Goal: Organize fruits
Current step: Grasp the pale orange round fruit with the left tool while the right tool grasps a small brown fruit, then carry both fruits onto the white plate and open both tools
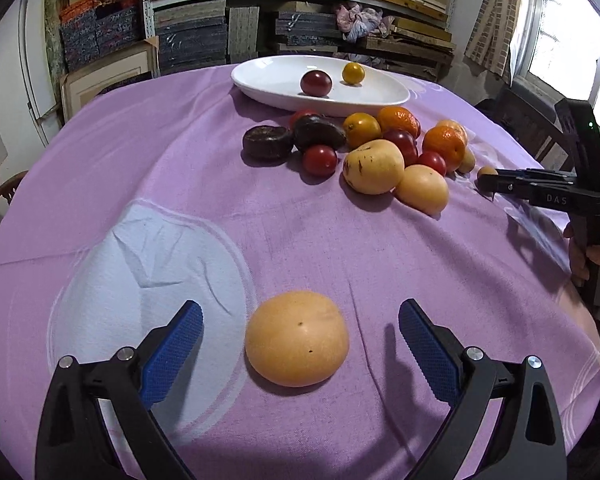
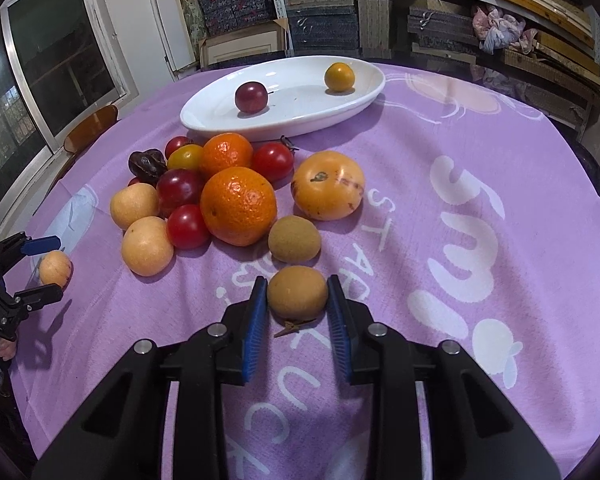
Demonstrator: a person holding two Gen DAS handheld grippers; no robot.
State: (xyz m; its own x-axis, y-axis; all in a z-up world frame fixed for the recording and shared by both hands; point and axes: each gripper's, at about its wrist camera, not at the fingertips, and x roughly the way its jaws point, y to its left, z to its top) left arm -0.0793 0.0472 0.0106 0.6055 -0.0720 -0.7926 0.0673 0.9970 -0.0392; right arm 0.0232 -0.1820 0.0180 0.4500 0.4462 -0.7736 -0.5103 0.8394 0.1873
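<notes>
Right hand-held gripper (image 2: 297, 294) clamps brown fruit (image 2: 297, 292), long axis crosswise, stem toward cam; left hand-held gripper (image 1: 300, 334) wide.

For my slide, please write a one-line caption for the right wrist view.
Right gripper shut on a small round brown fruit on the purple tablecloth, before the oval white dish.

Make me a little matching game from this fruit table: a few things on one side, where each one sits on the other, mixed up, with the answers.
Things:
1. dark red plum
2. small brown fruit
3. pale orange fruit
4. big mandarin

Places:
A. lying free between the open left gripper fingers
B. on the white dish
C. in the pile on the purple cloth
D. clamped in the right gripper

Pairs: 1-B, 2-D, 3-A, 4-C
</notes>
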